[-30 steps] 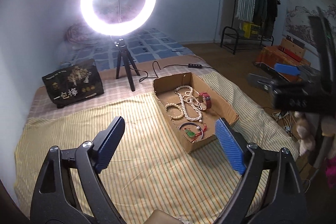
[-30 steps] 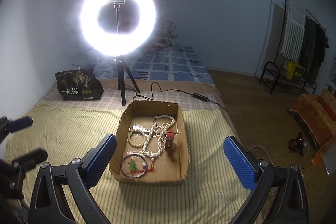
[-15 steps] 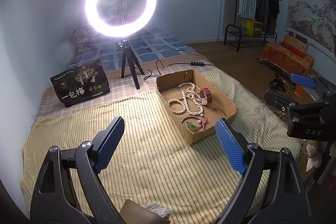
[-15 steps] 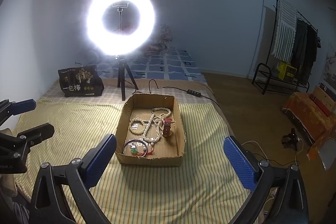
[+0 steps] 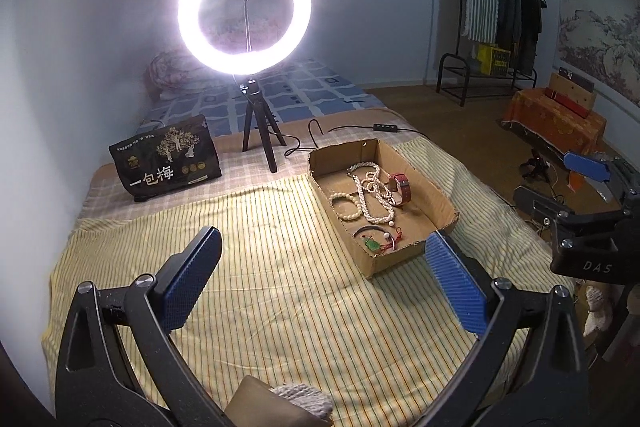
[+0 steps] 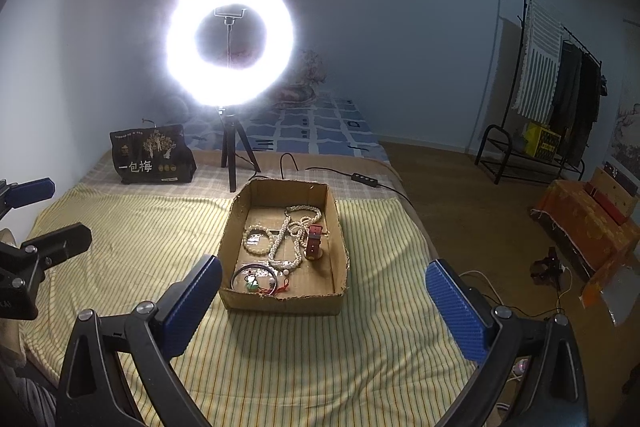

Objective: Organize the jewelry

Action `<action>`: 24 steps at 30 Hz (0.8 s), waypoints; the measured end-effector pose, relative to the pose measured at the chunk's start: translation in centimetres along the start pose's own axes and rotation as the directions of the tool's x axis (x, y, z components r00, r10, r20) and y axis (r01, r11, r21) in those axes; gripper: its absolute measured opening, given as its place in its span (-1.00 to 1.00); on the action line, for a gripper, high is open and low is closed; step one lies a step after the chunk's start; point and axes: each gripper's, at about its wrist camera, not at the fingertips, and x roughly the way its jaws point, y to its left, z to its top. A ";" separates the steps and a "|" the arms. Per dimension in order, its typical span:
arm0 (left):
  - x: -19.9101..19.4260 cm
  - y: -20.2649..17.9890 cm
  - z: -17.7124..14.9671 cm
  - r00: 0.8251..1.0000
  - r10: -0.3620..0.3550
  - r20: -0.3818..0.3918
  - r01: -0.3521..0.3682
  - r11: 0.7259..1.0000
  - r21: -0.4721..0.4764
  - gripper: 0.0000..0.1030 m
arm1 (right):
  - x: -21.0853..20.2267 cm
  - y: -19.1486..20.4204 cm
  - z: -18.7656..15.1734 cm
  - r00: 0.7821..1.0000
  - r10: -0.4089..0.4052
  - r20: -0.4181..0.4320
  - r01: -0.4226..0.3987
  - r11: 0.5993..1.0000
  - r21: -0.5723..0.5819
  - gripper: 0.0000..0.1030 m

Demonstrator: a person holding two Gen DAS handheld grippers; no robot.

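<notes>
Yellow striped bedspread (image 6: pixel 160 247) | shallow brown cardboard box (image 6: pixel 340 239) of jewelry, frame centre | left hand-held gripper (image 5: pixel 322 277) just widened, empty | right hand-held gripper (image 6: pixel 324 301) apart, empty

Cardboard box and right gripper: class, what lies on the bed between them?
Only bare striped bedsheet separates the right gripper from the cardboard box, whose near wall faces the open jaws. The right wrist view shows this.
</notes>
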 end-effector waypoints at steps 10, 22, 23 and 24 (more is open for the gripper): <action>-0.2 -0.1 0.0 1.000 -0.001 -0.002 0.001 1.000 -0.001 1.00 | -0.4 -0.3 -0.2 1.000 -0.009 0.006 0.009 1.000 0.008 0.99; -0.3 -0.1 0.0 1.000 -0.001 -0.003 0.001 1.000 -0.002 1.00 | -0.2 -0.6 -0.4 1.000 -0.011 -0.003 0.011 1.000 0.014 0.99; -0.3 -0.1 0.0 1.000 -0.001 -0.002 0.001 1.000 -0.002 1.00 | -0.2 -0.6 -0.5 1.000 -0.011 -0.003 0.011 1.000 0.013 0.99; -0.3 -0.2 0.0 1.000 0.000 -0.001 0.000 1.000 -0.001 1.00 | -0.2 -0.6 -0.5 1.000 -0.011 -0.003 0.011 1.000 0.014 0.99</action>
